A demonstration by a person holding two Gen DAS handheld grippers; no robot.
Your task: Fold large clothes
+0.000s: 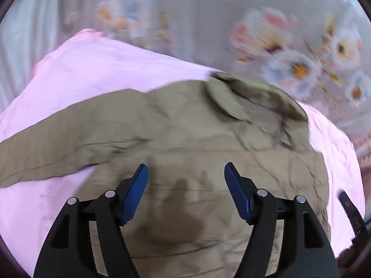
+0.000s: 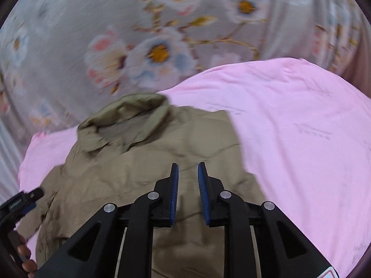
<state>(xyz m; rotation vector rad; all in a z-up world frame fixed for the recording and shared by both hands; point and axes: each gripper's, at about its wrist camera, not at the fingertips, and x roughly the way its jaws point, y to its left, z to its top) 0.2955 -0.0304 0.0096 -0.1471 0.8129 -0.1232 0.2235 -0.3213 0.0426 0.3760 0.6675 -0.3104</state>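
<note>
The shirt (image 1: 176, 143) lies on the pink sheet (image 1: 92, 69), collar away from me, and it looks like thin, crumpled cotton: light, limp, no stiffness to hold a line by itself. I judge it will sag and crease wherever I lift it, so I should take it by doubled cloth, at a seam, cuff or hem, not by a single loose layer.

Going from the left: the sleeve (image 1: 46, 153) runs out flat to the left edge of my left view, and its far end is cut off there. That sleeve is the piece not yet folded in, I think, and its upper seam near the shoulder looks like the firmest hold. My left gripper (image 1: 186, 173) hovers over the body of the shirt with its jaws spread wide and nothing between them.

In the middle, the collar (image 1: 255, 106) stands up in a rumpled ring; it is thicker, but pulling there would drag the whole shirt.

To the right, my right gripper (image 2: 187, 173) hangs above the shirt body with its jaws drawn close, a narrow gap showing and no cloth in it. The right edge of the shirt (image 2: 238, 143) looks straight, as if already turned in.

Pink sheet lies bare on both sides, widest to the right, and the floral cover (image 2: 150, 46) lies beyond the collar. Both views are blurred.
</note>
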